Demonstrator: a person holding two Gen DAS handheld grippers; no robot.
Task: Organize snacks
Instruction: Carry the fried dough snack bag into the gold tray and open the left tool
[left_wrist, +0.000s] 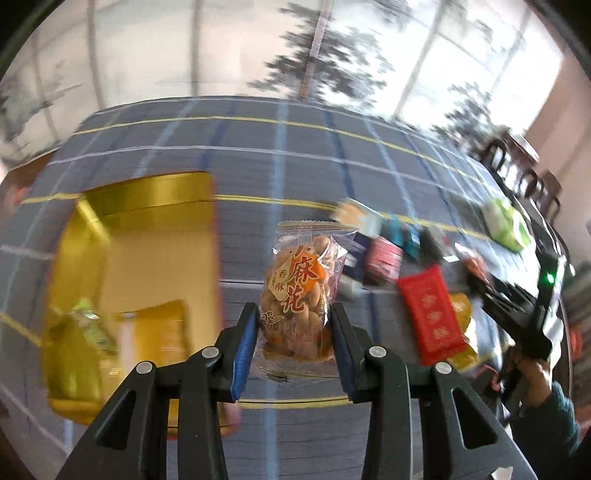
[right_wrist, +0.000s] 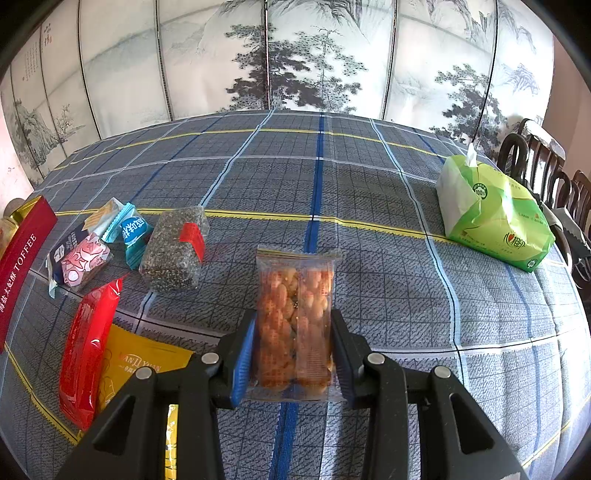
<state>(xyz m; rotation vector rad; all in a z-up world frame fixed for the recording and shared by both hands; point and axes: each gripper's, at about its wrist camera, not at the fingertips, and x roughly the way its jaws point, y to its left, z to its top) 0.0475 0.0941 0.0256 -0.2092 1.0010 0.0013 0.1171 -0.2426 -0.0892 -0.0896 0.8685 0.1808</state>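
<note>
Left wrist view: jaws clamp the twisted-dough packet (left_wrist: 295, 291); right jaws clamp the peanut-brittle packet (right_wrist: 295, 325). Both seem light, crinkly, slippery and brittle inside; a mid-body hold looks safest.

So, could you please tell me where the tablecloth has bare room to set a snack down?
The tablecloth is bare across the middle and far side, between the dark seed bar and the green tissue pack. It is crowded at the left, around the red packet and yellow packet.
</note>
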